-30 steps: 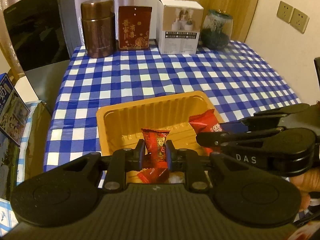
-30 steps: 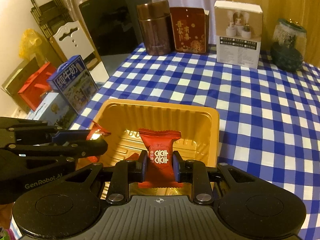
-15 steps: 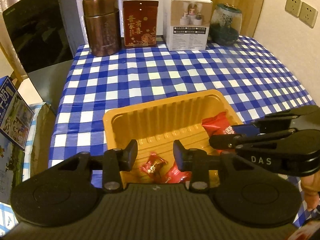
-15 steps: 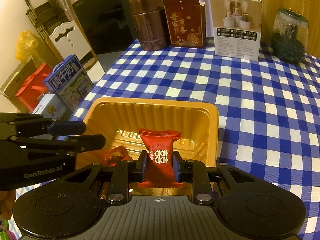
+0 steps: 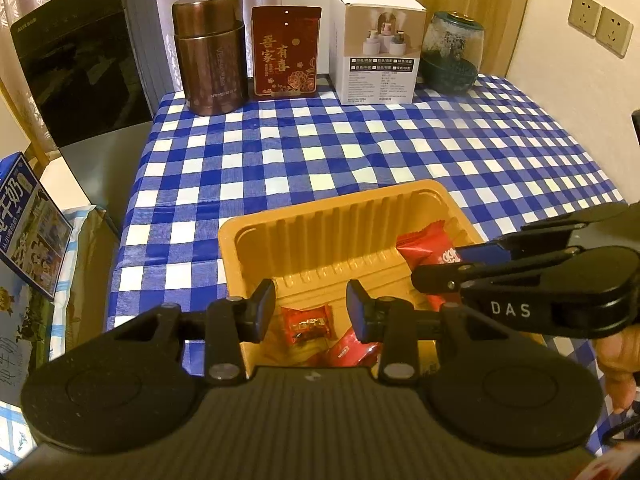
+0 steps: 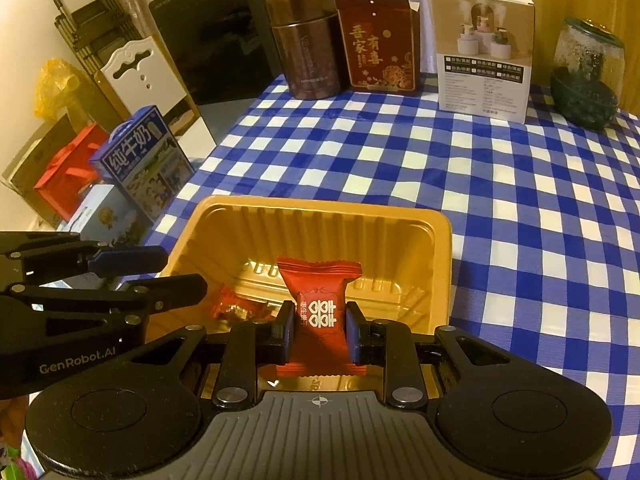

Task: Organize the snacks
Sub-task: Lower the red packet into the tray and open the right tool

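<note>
Two tools hang over the yellow tray [image 6: 442, 240] on the checked worktop [image 5: 360, 148], and each shows a different stage of the same job. The right tool [image 6: 318, 330] is clenched on a red wrapped candy [image 6: 320, 312], pinched at the waist so both crimped ends stick out free above and below the pads; it is held upright above the tray's near end, which I judge is so that it can drop in cleanly once let go. The left tool [image 5: 310, 308] stands released with nothing between its pads, poised over a smaller red candy [image 5: 306, 322] that lies on the tray floor, with another red wrapper just beside it. Its own camera shows those loose sweets directly beneath, and a hand behind the right tool. From the right camera the held candy's printed face is plain, and milk cartons and a red gift bag show beyond the worktop's edge.
</note>
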The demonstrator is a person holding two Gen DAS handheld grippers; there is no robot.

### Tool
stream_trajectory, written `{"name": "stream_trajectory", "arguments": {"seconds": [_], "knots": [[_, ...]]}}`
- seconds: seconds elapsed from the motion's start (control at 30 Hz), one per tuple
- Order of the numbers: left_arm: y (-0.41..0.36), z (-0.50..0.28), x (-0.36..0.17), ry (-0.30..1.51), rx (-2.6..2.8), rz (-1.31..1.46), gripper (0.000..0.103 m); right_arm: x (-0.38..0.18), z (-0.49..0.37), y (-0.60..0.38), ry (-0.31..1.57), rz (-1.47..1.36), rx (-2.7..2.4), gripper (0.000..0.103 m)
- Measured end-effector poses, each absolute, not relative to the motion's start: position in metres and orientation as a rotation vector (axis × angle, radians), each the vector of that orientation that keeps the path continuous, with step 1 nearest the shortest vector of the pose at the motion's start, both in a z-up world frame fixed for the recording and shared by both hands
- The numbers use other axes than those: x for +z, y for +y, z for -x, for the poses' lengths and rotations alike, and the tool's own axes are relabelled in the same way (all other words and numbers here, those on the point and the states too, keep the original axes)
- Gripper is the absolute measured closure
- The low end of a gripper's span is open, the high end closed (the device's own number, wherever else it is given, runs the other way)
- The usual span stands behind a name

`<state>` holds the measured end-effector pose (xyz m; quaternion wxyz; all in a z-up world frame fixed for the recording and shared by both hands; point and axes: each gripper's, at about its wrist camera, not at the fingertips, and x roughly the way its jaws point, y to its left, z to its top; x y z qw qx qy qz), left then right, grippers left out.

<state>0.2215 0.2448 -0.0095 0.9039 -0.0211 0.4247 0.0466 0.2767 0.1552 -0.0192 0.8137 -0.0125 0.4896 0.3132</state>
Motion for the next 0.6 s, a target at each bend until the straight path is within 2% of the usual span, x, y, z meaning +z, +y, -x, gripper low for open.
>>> {"name": "stream_trajectory", "arguments": {"seconds": [0.2,0.27,0.3,0.37,0.6], "knots": [[0.247,-0.22,-0.009,0.875,0.098,0.046,0.068,-0.019,-0.279,0.158,1.039,-0.002,0.689,0.076],[0.248,-0.22,-0.009,0.874,0.102,0.045,0.067,-0.019,-0.283,0.156,1.046,-0.048,0.703,0.073],[0.248,-0.219,-0.009,0.873,0.104,0.046,0.065,-0.018,-0.284,0.154,1.038,-0.072,0.706,0.062],[0.249,-0.218,-0.009,0.87,0.108,0.046,0.063,-0.015,-0.285,0.149,1.016,-0.104,0.697,0.049],[0.25,-0.213,-0.008,0.866,0.116,0.055,0.058,-0.004,-0.287,0.134,0.994,-0.125,0.659,0.048]]}}
